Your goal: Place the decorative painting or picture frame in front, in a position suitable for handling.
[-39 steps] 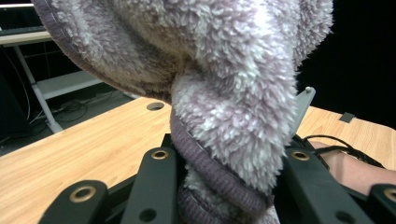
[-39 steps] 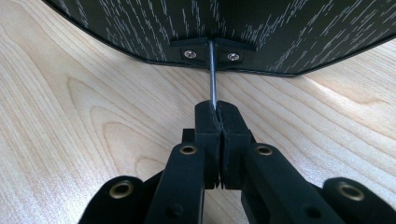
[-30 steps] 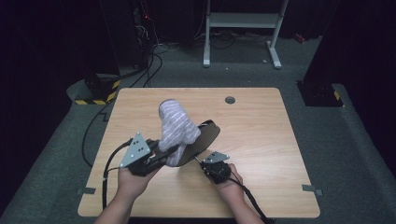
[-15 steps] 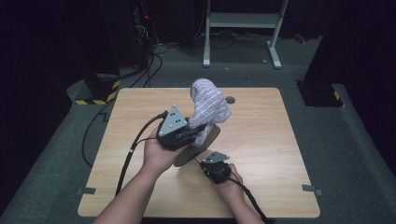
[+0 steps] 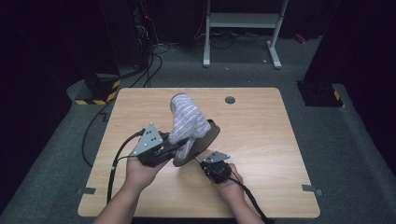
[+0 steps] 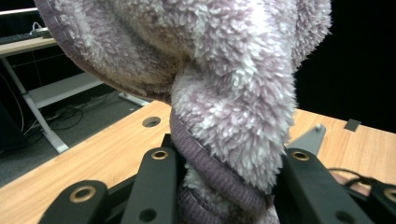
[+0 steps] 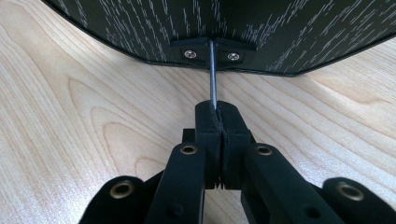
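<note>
A fluffy lilac-and-white sock (image 5: 187,120) is pulled over a dark, flat foot-shaped board (image 5: 209,136) that stands tilted above the table's middle. My left gripper (image 5: 179,147) is shut on the sock's cuff; in the left gripper view the bunched cuff (image 6: 219,182) sits pinched between the two black jaws of that gripper (image 6: 224,191). A thin metal rod (image 7: 213,77) sticks out of a bracket on the board's underside (image 7: 261,28). My right gripper (image 7: 219,116) is shut on that rod and holds the board from the near side; the high view shows this gripper (image 5: 205,163) just below the board.
The wooden table (image 5: 261,140) has a round cable hole (image 5: 229,99) near its far edge. A metal stand (image 5: 243,28) and cables lie on the floor beyond. Black cords trail from both grippers toward the near edge.
The left gripper swung up and away with the sock half a second ago, then came back down toward the near left. The right gripper and the board stayed put.
</note>
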Demonstrator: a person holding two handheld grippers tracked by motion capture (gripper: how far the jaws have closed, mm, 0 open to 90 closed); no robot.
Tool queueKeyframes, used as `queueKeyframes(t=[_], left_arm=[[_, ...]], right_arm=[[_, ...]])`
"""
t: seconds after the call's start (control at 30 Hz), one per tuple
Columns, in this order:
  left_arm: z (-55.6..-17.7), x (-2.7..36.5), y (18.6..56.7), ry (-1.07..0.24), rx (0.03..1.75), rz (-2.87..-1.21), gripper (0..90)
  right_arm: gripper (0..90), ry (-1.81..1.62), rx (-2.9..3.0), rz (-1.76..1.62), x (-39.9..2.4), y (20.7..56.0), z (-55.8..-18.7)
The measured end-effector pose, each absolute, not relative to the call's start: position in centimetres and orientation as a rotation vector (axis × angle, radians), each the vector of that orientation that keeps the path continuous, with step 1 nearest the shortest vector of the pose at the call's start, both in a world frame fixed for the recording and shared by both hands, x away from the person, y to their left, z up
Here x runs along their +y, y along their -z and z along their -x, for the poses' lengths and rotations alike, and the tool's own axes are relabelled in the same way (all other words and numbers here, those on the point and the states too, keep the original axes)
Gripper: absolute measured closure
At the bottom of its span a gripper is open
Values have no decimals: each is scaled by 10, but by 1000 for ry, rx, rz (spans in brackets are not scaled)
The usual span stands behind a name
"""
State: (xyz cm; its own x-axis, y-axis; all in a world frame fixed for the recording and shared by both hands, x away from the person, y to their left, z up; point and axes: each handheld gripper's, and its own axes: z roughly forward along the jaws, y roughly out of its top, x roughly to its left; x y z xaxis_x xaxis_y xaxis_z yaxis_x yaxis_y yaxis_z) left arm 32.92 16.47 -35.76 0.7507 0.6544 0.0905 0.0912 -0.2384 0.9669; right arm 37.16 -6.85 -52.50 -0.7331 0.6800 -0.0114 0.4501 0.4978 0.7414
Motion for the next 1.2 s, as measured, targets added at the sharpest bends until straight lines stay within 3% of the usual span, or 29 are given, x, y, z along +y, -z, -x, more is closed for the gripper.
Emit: queueKeyframes(t=[0.6,1.2], left_arm=[[-298,205,408,-597,609,-1614,673],[-300,217,430,-561,634,-1711,668]], right_arm=[[880,-1073,2442,-949,-68,525,-371],[882,-1071,2438,-954,-68,525,-371]])
